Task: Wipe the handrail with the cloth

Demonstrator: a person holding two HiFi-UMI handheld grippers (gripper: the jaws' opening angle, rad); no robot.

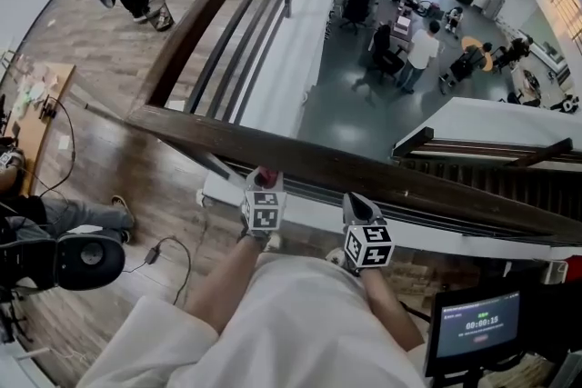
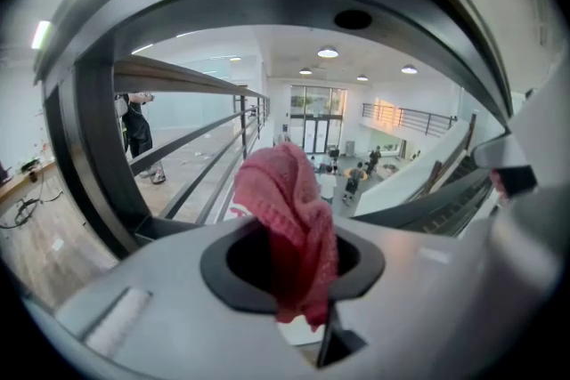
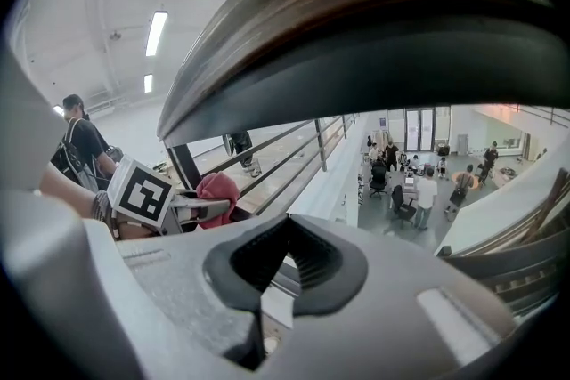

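A pink-red cloth [image 2: 294, 209] is pinched in the closed jaws of the left hand-held gripper [image 2: 298, 267]. Its bunched top pokes up right at the near edge of the brown wooden handrail [image 1: 364, 173]; whether it touches the rail is unclear. Just to the right, the right hand-held gripper [image 3: 285, 267] sits close under the same rail, jaws pressed together with nothing between them. Beyond the rail, far below, people [image 1: 418, 50] stand among desks on a lower floor

People [image 1: 420, 50] gather downstairs; a monitor [image 1: 475, 327] glows at right.
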